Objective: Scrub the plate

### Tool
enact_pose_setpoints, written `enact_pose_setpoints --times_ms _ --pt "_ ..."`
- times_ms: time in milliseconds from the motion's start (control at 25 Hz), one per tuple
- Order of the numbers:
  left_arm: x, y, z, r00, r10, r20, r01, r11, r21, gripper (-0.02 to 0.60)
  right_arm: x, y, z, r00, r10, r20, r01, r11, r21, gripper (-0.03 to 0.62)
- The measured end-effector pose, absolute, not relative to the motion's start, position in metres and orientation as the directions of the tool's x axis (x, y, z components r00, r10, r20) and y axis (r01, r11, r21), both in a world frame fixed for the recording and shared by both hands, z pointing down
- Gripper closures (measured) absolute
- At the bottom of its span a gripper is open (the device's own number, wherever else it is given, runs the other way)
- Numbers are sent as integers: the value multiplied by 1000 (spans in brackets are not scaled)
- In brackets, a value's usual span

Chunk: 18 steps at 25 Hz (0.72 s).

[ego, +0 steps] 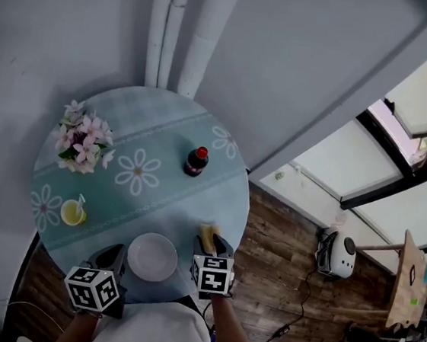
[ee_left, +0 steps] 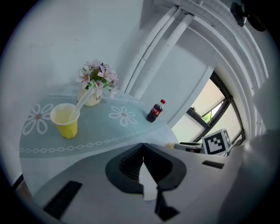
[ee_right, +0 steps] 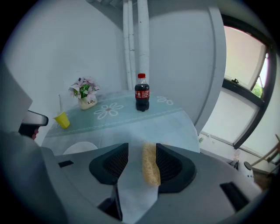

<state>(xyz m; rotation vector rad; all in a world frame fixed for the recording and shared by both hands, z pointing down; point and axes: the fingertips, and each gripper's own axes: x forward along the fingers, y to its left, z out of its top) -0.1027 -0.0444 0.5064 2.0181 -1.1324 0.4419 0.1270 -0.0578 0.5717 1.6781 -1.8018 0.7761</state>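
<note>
Round table [ego: 195, 195]: pale blue cloth with a daisy print. White plate [ego: 152, 257]: lies at the near edge, between both grippers. Left gripper [ee_left: 143, 159]: jaws together, nothing held. Right gripper [ee_right: 142, 159]: jaws apart, with the yellow sponge [ee_right: 150, 164] against one pad only. Cola bottle [ee_right: 141, 92]: red label, too small to read. Flower vase [ee_right: 87, 102]: writing begins "Li".

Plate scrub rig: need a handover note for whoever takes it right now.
Left claw: shut, empty, just left of the plate; contact unclear.
Right claw: open around the sponge, which lies against the right jaw with a gap on the left.
Plate: on the table near its front edge, between the claws.
Done: right claw placed around the sponge.
Left: close on the sponge, scrub the plate, probably steadying it with the left claw.
</note>
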Motion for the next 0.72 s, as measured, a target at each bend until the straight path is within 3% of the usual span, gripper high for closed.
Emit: enact_pose_setpoints --times_ms 280,720 --pt "-121 -43 513 488 -592 642 -864 -219 454 572 132 -70 589 -72 -647 759 -997 55 -48 408" --pt "-114 -41 526 481 -554 679 -868 -190 460 572 138 -74 617 -62 -566 822 -997 77 -22 407"
